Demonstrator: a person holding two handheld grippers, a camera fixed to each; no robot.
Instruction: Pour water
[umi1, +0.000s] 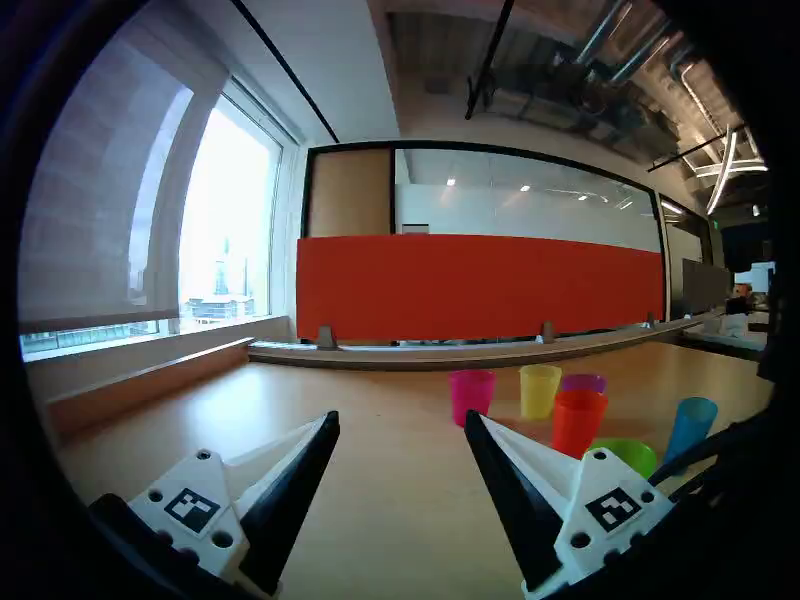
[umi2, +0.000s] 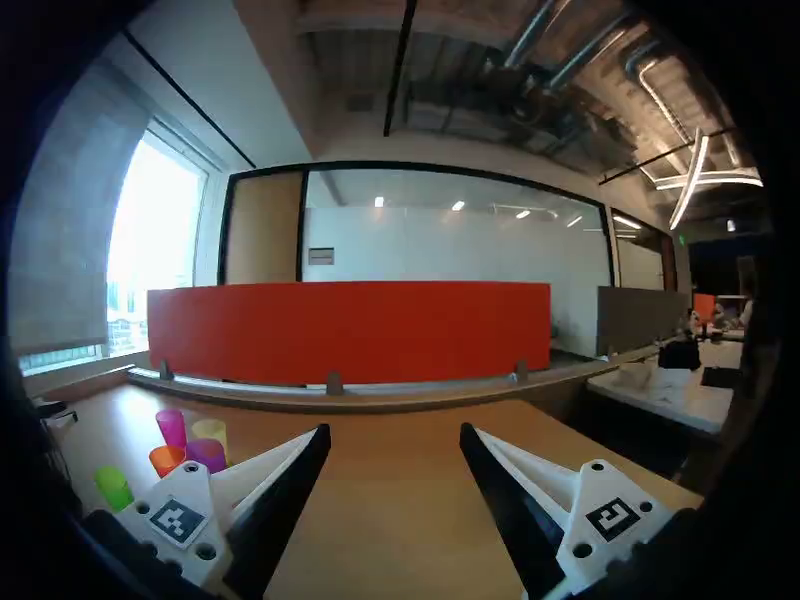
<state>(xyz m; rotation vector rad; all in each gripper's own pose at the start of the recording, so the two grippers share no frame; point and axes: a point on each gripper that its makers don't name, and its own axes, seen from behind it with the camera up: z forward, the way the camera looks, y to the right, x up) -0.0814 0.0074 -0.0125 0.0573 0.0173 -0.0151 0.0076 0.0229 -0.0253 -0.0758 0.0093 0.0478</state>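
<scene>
Clearly both tools are spread, with nothing between their fingers. The left tool (umi1: 401, 418) hovers low over the wooden worktop (umi1: 400, 520). Ahead and to its right stand the cups (umi1: 578, 420), six packed close together: pink, yellow, purple, orange, green and blue. The right tool (umi2: 393, 432) hangs over the same worktop, well apart from the cups, which sit off to its far left. An orange screen (umi1: 480, 285) lines the worktop's far edge.
</scene>
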